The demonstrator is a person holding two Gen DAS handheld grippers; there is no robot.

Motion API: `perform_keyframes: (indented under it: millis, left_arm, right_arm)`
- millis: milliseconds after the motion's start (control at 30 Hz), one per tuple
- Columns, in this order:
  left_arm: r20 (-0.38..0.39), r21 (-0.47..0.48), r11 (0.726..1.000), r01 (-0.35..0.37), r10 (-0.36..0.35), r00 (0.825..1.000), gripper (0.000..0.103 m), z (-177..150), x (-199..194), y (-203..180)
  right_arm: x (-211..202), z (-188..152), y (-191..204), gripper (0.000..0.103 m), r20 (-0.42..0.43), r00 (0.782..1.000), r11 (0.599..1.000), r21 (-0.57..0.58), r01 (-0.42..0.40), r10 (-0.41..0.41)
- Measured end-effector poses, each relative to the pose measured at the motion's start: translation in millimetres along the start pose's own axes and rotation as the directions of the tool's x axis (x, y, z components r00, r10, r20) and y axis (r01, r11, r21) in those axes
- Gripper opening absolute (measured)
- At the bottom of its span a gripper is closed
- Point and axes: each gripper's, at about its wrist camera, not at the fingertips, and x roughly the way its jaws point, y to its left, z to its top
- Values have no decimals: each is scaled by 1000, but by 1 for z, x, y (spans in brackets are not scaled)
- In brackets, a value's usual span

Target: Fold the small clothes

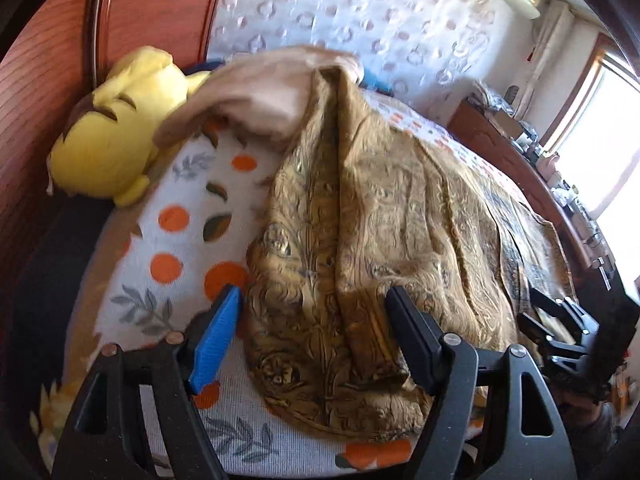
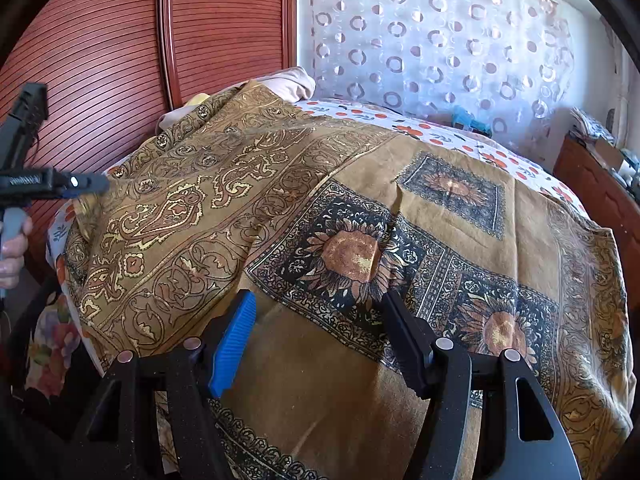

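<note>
A golden-brown cloth (image 2: 360, 208) printed with sunflowers and scrollwork lies spread over the bed. Its left edge is bunched into long folds (image 1: 360, 208). My left gripper (image 1: 314, 296) is open over that bunched end. The folds lie between its blue pad (image 1: 224, 328) and black finger (image 1: 408, 332), and neither visibly pinches them. My right gripper (image 2: 316, 300) hovers open above the flat cloth near a sunflower panel, with nothing held. The left gripper (image 2: 80, 184) also shows at the cloth's left edge in the right wrist view, held by a hand (image 2: 12, 248). The right gripper (image 1: 560, 320) appears at the far right of the left wrist view.
The bed sheet (image 1: 176, 216) is white with orange dots. A yellow plush toy (image 1: 108, 140) and a beige pillow (image 1: 260, 92) lie at the head by the ribbed wooden panel (image 2: 100, 40). A dotted curtain (image 2: 440, 40) hangs behind. A cluttered wooden dresser (image 2: 592, 184) stands at right.
</note>
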Motion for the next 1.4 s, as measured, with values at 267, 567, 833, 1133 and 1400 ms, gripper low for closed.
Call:
perform_keyframes:
  millis: [267, 567, 833, 1133, 1400]
  left_arm:
    - [-34, 50, 996, 73, -72, 997, 22, -11, 1, -17]
    - [44, 231, 960, 159, -174, 984, 9, 14, -30, -87]
    - [-21, 439, 850, 292, -315, 949, 9, 45, -17, -220]
    - [-209, 596, 659, 459, -424, 881, 9, 33, 3, -380]
    - [-279, 629, 614, 477, -395, 875, 20, 14, 10, -426]
  right_arm:
    - [-1, 0, -1, 67, 3, 1000, 1000, -2, -2, 2]
    - [-32, 2, -34, 67, 32, 999, 996, 79, -37, 35]
    - [-102, -21, -125, 67, 86, 988, 972, 211, 105, -125]
    - [-173, -73, -208, 67, 80, 958, 909, 347, 233, -276]
    - [-185, -88, -215, 67, 63, 948, 889, 373, 266, -311]
